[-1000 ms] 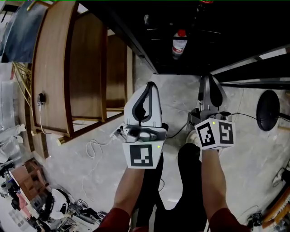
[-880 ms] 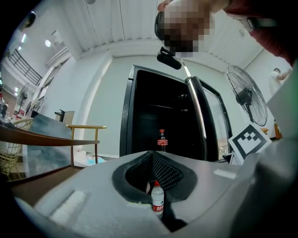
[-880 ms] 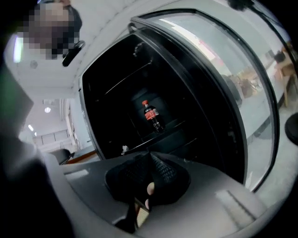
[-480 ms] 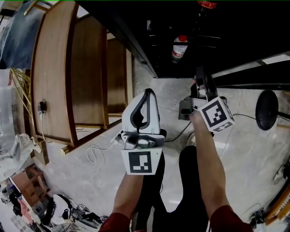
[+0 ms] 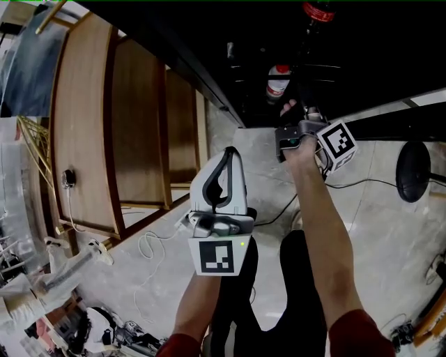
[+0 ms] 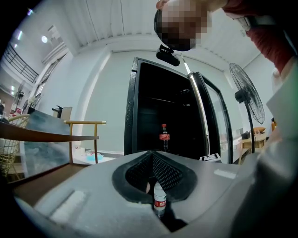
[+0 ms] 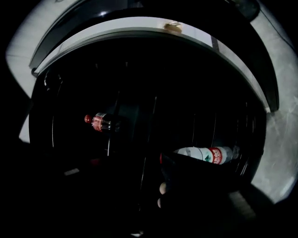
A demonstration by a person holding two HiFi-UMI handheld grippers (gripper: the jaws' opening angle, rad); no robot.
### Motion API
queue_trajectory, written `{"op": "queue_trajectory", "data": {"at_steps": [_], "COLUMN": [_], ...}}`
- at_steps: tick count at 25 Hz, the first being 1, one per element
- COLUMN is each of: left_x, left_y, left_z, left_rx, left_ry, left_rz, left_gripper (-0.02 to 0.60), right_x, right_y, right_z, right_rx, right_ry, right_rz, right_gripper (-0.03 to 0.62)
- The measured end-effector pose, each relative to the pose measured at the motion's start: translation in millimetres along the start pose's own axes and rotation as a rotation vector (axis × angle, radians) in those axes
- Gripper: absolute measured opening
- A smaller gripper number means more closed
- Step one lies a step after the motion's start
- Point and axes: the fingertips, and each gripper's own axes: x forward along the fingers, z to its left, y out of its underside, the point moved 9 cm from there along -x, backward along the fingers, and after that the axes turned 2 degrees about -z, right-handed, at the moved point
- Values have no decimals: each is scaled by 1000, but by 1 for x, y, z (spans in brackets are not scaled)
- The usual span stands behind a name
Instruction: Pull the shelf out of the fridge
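Note:
The black fridge (image 5: pixel 230 42) stands open ahead, dark inside. On its wire shelf (image 5: pixel 306 67) stands a water bottle (image 5: pixel 277 81) with a red cap, and a cola bottle (image 5: pixel 318 11) stands higher up. My right gripper (image 5: pixel 298 111) reaches into the opening just below the water bottle. Its jaws are opening and I see nothing between them. Its own view is nearly black: the cola bottle (image 7: pixel 100 122), the water bottle (image 7: pixel 205 153) and thin shelf wires (image 7: pixel 111 139). My left gripper (image 5: pixel 228 137) hangs back over the floor, shut and empty, pointing at the fridge (image 6: pixel 158 116).
A wooden frame with panels (image 5: pixel 83 125) stands at the left. Cables (image 5: pixel 150 237) trail over the pale floor. A round fan base (image 5: pixel 412 167) is at the right, and the fan (image 6: pixel 247 97) stands beside the fridge door. Clutter (image 5: pixel 56 293) lies at the lower left.
My right gripper has left its place beside the left one and gone forward and up into the fridge opening. The left gripper has hardly moved.

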Motion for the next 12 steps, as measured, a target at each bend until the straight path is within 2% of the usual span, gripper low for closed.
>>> {"op": "queue_trajectory", "data": {"at_steps": [3,8,12], "left_x": [0,0,1], "left_y": [2,9,15], "left_z": [2,6,11], "left_rx": [10,17,23], "left_ry": [9,2,-16], "left_rz": [6,16,14], "left_gripper": [6,6,6], "right_x": [13,32,49], "right_y": [-3,-11,-15], "right_z": [-10,-11,-7], "right_rx": [99,136,120], "right_ry": [8,-24,-54], "right_rz": [-39,-52,-66], "right_gripper": [160,167,148]}}
